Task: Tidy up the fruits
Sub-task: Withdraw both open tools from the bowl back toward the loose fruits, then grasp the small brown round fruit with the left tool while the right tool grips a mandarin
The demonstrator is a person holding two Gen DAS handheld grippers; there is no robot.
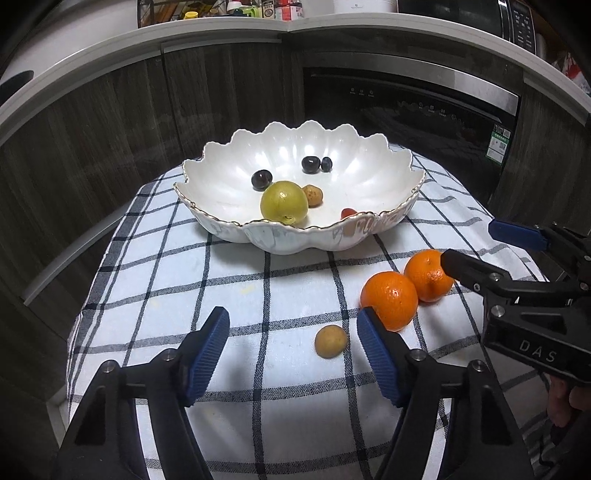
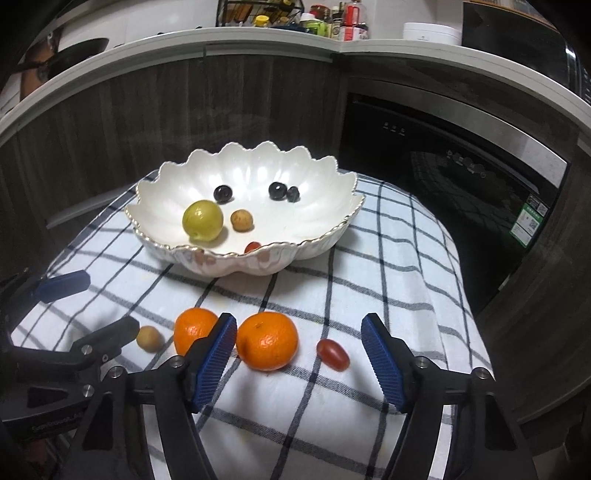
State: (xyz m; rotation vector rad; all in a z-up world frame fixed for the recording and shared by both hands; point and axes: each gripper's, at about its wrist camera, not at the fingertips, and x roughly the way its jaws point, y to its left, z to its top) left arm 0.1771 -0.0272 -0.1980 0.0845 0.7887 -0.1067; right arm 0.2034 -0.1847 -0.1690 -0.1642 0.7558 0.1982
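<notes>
A white scalloped bowl [image 1: 295, 240] [image 2: 240, 266] on the checked cloth holds a green round fruit [image 1: 283, 205], a small tan fruit [image 1: 313, 195], three dark berries and a red tomato [image 1: 348, 212]. In front of it lie two oranges [image 2: 266, 340] [image 2: 194, 332], a tan fruit [image 1: 331, 341] and a cherry tomato [image 2: 333, 354]. My left gripper [image 1: 293, 332] stands open low over the cloth, the tan fruit between its fingers but untouched. My right gripper [image 2: 299, 332] is open around one orange [image 1: 428, 275] and the tomato; its right pad is well clear of both.
The checked cloth [image 1: 258, 288] covers a small raised surface that drops off at left, right and front. Dark wood cabinets and a built-in appliance [image 1: 406, 107] stand behind. A counter above carries bottles and jars [image 2: 332, 22].
</notes>
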